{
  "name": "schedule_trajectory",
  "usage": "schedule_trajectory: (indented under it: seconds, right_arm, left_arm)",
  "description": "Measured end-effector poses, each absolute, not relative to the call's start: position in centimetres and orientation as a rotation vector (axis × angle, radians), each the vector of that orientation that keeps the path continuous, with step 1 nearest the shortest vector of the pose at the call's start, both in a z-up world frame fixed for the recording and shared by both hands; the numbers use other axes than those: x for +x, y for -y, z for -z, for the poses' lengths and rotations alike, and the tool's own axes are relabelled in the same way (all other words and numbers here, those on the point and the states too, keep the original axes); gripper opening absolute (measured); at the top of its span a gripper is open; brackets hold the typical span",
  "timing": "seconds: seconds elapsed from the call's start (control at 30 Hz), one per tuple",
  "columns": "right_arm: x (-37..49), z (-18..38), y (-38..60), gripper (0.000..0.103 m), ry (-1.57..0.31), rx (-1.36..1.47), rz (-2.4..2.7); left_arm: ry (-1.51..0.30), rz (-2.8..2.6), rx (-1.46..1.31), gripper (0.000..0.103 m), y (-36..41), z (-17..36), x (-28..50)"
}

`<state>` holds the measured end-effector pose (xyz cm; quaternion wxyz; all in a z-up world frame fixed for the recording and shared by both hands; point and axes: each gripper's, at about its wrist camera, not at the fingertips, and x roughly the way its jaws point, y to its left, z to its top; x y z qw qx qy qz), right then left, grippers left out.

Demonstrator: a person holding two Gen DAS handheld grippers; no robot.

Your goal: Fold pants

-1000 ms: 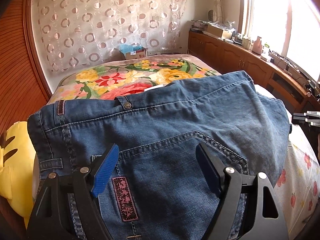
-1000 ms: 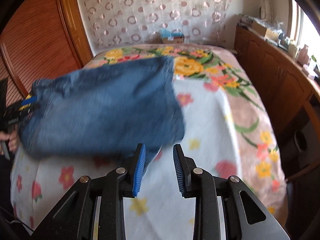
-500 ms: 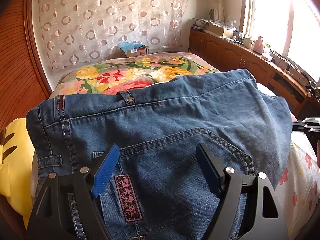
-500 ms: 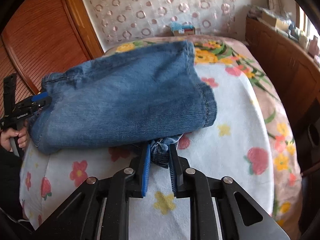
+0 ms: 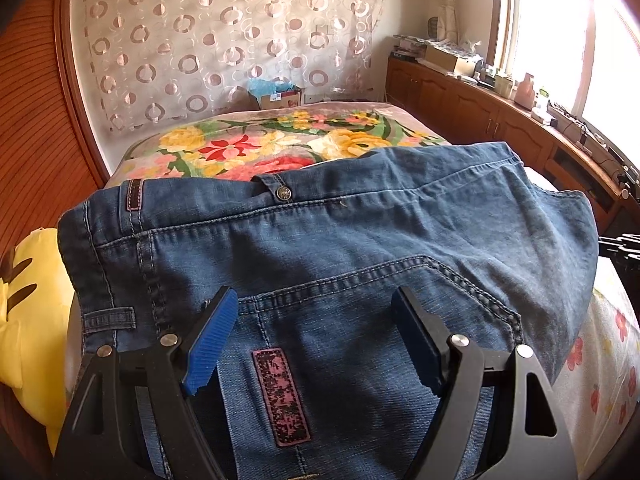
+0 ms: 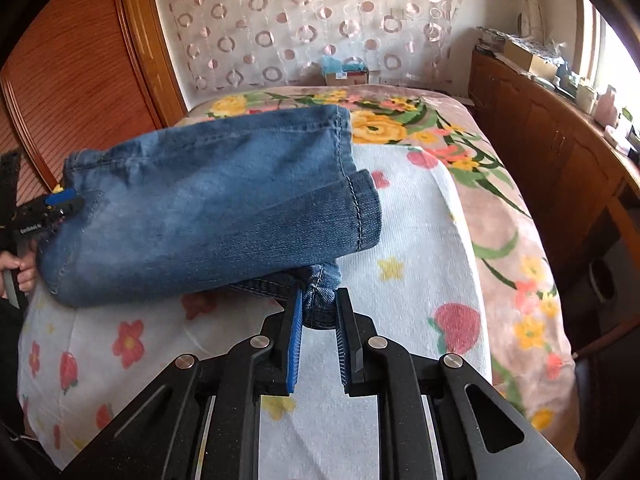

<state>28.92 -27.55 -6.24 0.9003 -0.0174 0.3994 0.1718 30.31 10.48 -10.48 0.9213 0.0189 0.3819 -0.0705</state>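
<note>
Blue denim pants (image 5: 340,272) lie folded on the bed. In the left wrist view the waistband, a back pocket and a pink patch face me, and my left gripper (image 5: 316,340) is open just above the pocket, holding nothing. In the right wrist view the pants (image 6: 200,204) lie across the bed with the leg hems to the right. My right gripper (image 6: 318,314) is shut on a bunched bit of the lower layer's edge at the near side. The left gripper also shows in the right wrist view (image 6: 52,204) at the pants' left end.
The bed has a white towel with red flowers (image 6: 400,280) and a floral blanket (image 5: 280,144) behind. A yellow plush (image 5: 28,320) lies at the left edge. Wooden cabinets (image 6: 560,148) run along the right, a wooden panel along the left.
My right gripper moved in to the pants' near edge and closed on the denim. The pants' leg end has spread and settled. My left gripper stayed open over the pocket.
</note>
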Motion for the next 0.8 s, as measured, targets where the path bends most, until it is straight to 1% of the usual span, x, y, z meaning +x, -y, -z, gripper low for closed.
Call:
schedule_trajectory:
  seconds: [0.1, 0.2, 0.27, 0.33, 0.43, 0.6, 0.8]
  right_arm:
    - [29.8, 6.6, 27.3, 0.016, -0.855, -0.03, -0.362]
    - [30.0, 6.1, 27.4, 0.023, -0.841, 0.0, -0.357]
    - [29.7, 5.3, 28.1, 0.029, -0.817, 0.02, -0.343]
    - [29.7, 4.7, 28.6, 0.039, -0.788, 0.033, -0.312]
    - [30.0, 4.1, 29.3, 0.047, -0.752, 0.069, -0.292]
    - [31.4, 4.5, 29.0, 0.054, -0.753, 0.116, -0.303]
    - [33.3, 6.3, 27.8, 0.054, -0.8, 0.118, -0.314]
  left_arm:
    - [-0.781, 0.146, 0.043, 0.08, -10.4, 10.4, 30.4]
    - [-0.778, 0.151, 0.048, 0.08, -10.1, 10.2, 30.3]
    - [-0.776, 0.149, 0.062, 0.08, -9.6, 10.0, 30.1]
    - [-0.771, 0.146, 0.077, 0.08, -9.2, 9.6, 29.9]
    - [-0.768, 0.147, 0.083, 0.08, -8.9, 8.9, 29.5]
    - [-0.768, 0.146, 0.091, 0.08, -8.1, 8.4, 28.0]
    - [-0.784, 0.145, 0.078, 0.08, -7.4, 8.8, 26.6]
